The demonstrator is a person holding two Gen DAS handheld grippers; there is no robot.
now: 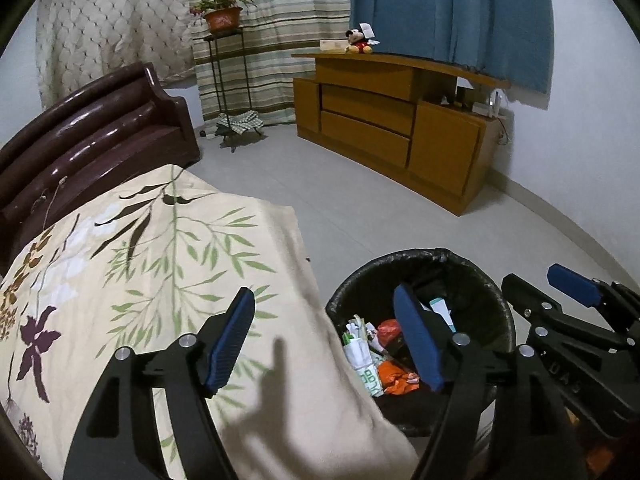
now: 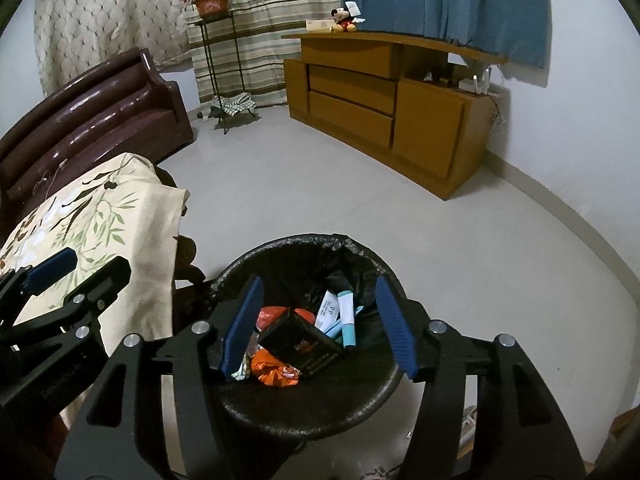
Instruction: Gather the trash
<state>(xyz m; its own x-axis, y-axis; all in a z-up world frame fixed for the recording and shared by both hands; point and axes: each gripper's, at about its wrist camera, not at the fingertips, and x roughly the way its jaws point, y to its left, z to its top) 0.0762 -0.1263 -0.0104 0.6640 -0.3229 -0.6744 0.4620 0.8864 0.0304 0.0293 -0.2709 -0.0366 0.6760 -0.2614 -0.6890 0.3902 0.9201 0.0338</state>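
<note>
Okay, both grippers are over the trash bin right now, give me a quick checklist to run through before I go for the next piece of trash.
1. Left gripper jaws apart, nothing between them: ok.
2. Right gripper jaws apart and empty, above the bin: ok.
3. Trash bin upright, black liner in place: ok.
4. Dropped items inside the bin, including the orange wrapper, black box and teal tube: ok.
5. Room left in the bin: ok, contents sit below the rim.
6. More trash left on the floral cloth: cannot tell, only part of it shows.
</note>
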